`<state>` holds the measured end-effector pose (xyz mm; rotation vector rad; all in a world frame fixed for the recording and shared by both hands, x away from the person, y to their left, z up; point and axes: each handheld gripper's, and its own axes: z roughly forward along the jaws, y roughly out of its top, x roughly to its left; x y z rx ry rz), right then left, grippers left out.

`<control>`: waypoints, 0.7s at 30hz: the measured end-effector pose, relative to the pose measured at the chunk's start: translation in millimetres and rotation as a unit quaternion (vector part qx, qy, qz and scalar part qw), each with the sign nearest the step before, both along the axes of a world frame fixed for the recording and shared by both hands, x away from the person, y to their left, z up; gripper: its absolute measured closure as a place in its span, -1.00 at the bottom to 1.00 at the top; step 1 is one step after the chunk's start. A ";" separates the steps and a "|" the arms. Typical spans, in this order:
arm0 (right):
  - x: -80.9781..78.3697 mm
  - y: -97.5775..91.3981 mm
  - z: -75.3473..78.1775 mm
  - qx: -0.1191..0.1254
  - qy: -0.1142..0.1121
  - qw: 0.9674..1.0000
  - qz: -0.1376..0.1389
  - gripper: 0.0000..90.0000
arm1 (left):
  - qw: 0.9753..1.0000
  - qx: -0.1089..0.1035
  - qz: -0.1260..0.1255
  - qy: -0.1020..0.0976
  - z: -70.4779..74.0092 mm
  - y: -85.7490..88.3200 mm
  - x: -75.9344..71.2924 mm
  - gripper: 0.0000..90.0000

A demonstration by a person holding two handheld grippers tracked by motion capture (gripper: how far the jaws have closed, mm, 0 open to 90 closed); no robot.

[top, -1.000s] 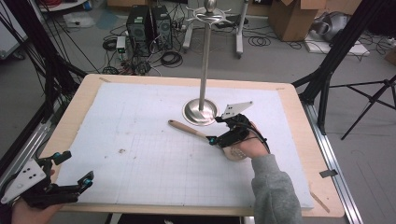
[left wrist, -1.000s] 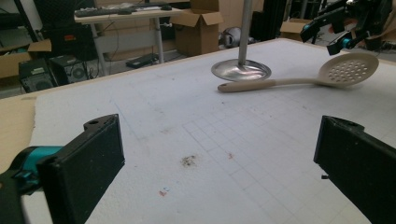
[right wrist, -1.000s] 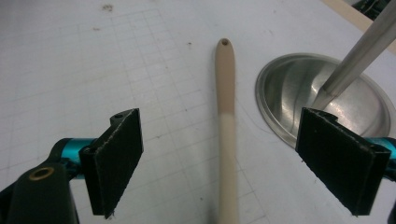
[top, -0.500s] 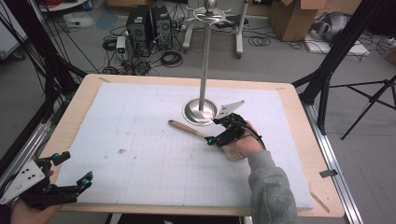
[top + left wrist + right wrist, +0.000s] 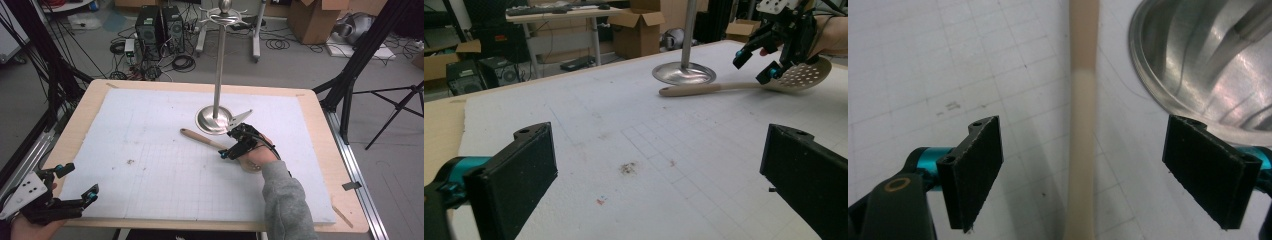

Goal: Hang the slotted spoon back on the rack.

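Step in hand: lining up to grab the slotted spoon [image 5: 210,141], pre-grasp. It lies flat on the white mat [image 5: 150,150], mid-table toward the right edge, handle end just beside the base of the steel stand [image 5: 214,119]. Right gripper [image 5: 1083,170] sits over the handle, jaws wide apart, handle running between them w/o contact. Next move probably calls for a short drop, then squeeze on the handle. Right forearm reaches in from the near edge, wrist tipped down. Left gripper [image 5: 75,182] idles at the near left corner, jaws apart, nothing held.
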<state>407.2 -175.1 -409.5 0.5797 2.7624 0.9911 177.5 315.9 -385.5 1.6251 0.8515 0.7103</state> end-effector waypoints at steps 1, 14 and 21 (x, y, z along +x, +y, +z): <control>1.0 -0.6 -1.1 0.000 0.003 1.000 -0.002 -0.65 | 1.000 0.000 0.000 0.001 -0.2 -0.2 0.1 -0.96; 4.3 1.0 -8.9 -0.020 0.023 1.000 -0.004 -0.53 | 1.000 0.000 -0.002 0.001 -0.8 -0.3 -0.1 -0.93; 4.3 2.4 -11.1 -0.034 0.029 0.999 0.000 -0.32 | 1.000 0.000 -0.002 0.004 -1.6 0.0 0.1 -0.93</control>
